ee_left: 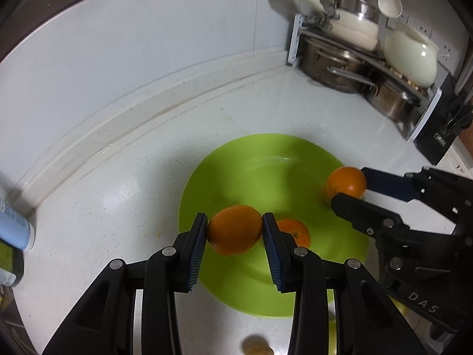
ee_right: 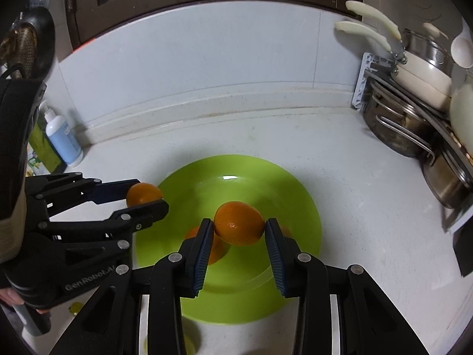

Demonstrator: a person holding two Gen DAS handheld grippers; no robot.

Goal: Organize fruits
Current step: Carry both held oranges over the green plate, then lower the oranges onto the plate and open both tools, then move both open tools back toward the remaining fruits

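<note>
White speckled kitchen countertop carried a round lime-green plastic plate, above which the left gripper and right gripper each clamped a round orange, seemingly to join a third orange resting there.

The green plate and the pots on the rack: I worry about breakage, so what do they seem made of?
The green plate looks like glossy plastic or melamine: flat uniform colour with a soft highlight, though glazed ceramic can't be excluded. The pots look like stainless steel: grey, mirror-like reflections, wire handles.
</note>
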